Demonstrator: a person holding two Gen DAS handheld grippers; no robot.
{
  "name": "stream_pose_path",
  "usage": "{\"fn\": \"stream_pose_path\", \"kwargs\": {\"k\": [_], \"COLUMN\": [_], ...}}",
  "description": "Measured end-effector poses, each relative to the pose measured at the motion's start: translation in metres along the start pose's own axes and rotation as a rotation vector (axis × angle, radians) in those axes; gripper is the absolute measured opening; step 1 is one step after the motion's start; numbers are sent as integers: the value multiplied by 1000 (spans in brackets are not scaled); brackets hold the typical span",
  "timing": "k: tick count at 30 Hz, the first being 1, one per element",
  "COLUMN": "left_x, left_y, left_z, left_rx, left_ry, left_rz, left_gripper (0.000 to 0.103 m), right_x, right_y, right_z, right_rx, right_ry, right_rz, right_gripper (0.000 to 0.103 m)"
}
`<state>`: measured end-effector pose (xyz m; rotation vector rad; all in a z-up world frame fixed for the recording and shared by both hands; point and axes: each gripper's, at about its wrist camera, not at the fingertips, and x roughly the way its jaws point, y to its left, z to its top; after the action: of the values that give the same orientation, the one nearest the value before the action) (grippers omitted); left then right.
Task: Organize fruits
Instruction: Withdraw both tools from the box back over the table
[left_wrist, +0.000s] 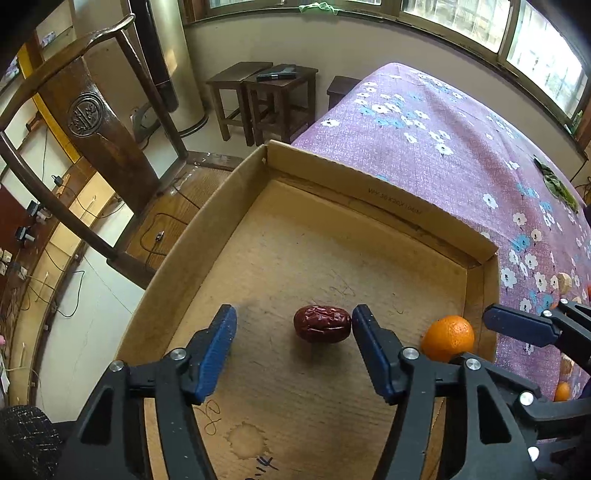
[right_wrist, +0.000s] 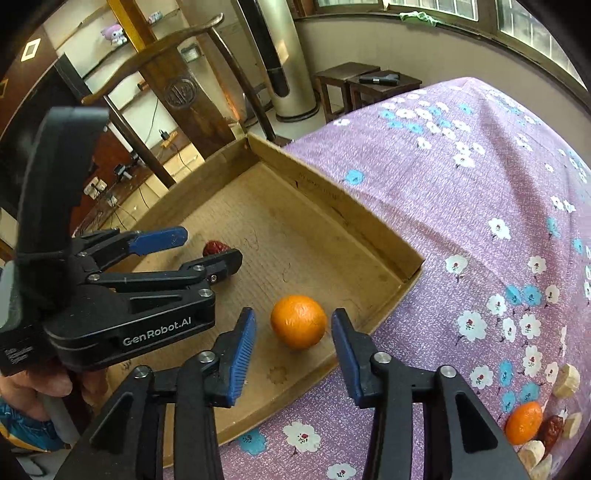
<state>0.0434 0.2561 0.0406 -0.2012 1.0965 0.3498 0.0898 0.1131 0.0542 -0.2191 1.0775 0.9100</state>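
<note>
While released around the date (left_wrist: 322, 328) and orange (right_wrist: 299, 322), fingers (left_wrist: 218, 347) withdrawing carelessly could nudge either, rolling it away.

Carved wooden chair (left_wrist: 92, 122) beside the table, dark stools (left_wrist: 273, 99) near a tall cylindrical appliance (right_wrist: 275, 55) under windows (left_wrist: 517, 33)

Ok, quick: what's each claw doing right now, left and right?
Left claw: open, red date lying loose between its fingers.
Right claw: open, orange between its fingers, not gripped.
</note>
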Motion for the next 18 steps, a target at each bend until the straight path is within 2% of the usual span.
{"fn": "stream_pose_path", "kwargs": {"k": [1,2,6,8,12,18], "left_x": [-3,-6,-30,-44,-68,-84], "left_y": [1,3,3,-3,-26,-75], "left_z": [0,1,3,4,6,-3], "left_rx": [-7,-17,-34,-28,3,83], "left_ry": [-5,-15,-70,-102,-153,-158], "left_rz": [9,14,5,-15,-69,-152], "left_gripper": [74,76,77,81,84,89], "right_x": [-6,-13,-36,-49,-76,-107], "right_y": [0,-1,-3,-6,-15,-39], "right_z": [-1,-2,-10,-16,-31,-58], "right_rx": [8,16,37,46,71,140], "right_ry": [-13,-29,-65,-82,-110,-124], "right_rz": [-1,0,-18,-33,-76,-139], "right_gripper": [58,59,60,62,62,65]}}
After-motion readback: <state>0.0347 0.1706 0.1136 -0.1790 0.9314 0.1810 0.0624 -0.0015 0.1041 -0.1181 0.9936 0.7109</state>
